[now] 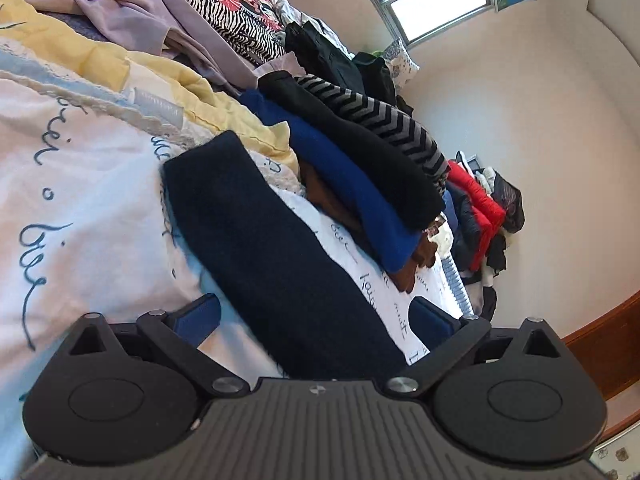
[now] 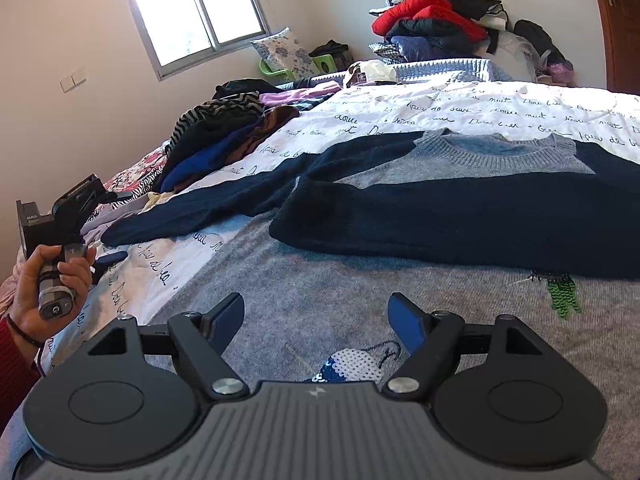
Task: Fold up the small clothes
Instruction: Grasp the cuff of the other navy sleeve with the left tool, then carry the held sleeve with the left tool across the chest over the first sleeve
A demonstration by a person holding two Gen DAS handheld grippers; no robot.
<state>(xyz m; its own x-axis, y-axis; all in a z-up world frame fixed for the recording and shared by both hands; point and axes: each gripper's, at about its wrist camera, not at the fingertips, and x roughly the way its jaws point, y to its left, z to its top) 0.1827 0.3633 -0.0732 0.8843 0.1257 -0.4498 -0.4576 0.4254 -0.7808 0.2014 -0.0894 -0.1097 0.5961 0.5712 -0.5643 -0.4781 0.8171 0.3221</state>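
While the left gripper [image 1: 316, 316] hovers low over the outstretched navy sleeve [image 1: 256, 236], its jaws stand wide apart with the sleeve running between the 2 blue fingers [image 1: 200, 316] and nothing pinched. In the right wrist view the person's left hand [image 2: 56, 280] wraps the handle of that gripper at the bed's left edge, thumb side up, a dark band on the wrist. The right gripper [image 2: 316, 320] is held level above the grey front of the sweater [image 2: 360, 280], its jaws also wide and holding nothing, the 2 fingers [image 2: 228, 316] spread over the knit.

The sweater lies flat and face up on the bed, grey body with a ribbed grey collar [image 2: 496, 152] and 2 navy sleeves: 1 reaches out toward the left gripper, the other sleeve [image 2: 460, 220] is folded across the chest. 2 decorations show on the grey knit, a green sequin patch [image 2: 564, 292] and a white and blue sequin patch [image 2: 352, 364] just ahead of the right gripper.

The bed is covered by a white quilt [image 2: 440, 108] printed with blue handwriting. 1 stack of clothes [image 1: 360, 176] sits on it just beside the outstretched sleeve: black, chevron-striped, blue and brown pieces. A second heap [image 2: 432, 20] with a red jacket lies beyond the bed against the wall. The walls are pale, with 1 window [image 2: 200, 12], a floral pillow [image 2: 284, 52] below it, and a wooden door [image 2: 616, 20] at the right.
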